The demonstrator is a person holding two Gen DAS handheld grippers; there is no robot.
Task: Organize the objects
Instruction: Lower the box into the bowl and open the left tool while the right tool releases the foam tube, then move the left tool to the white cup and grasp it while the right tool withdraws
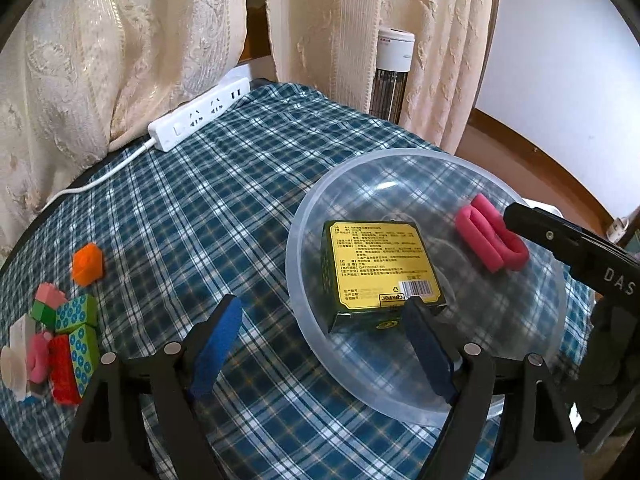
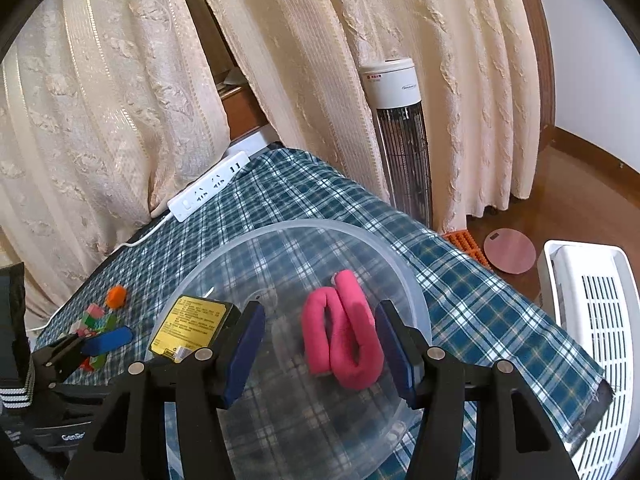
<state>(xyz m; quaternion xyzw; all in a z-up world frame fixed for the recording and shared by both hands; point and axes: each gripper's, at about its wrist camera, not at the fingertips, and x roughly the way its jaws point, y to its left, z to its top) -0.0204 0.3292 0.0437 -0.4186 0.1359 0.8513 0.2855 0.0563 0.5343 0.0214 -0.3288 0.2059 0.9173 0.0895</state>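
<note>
Our right hand-held gripper (image 2: pixel 320 344) gapes wide over the clear bowl (image 2: pixel 404 276), grasping nothing; the pink roll (image 2: pixel 340 340) lies between its fingers. Our left hand-held gripper (image 1: pixel 320 340), equally wide, straddles the bowl's rim beside the green box (image 1: pixel 380 264) inside.

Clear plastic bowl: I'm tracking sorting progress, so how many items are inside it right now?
2. A green-and-gold rectangular box lies on the near-left side of the clear plastic bowl; a folded pink foam roll lies on its right side. Nothing else shows through.
</note>
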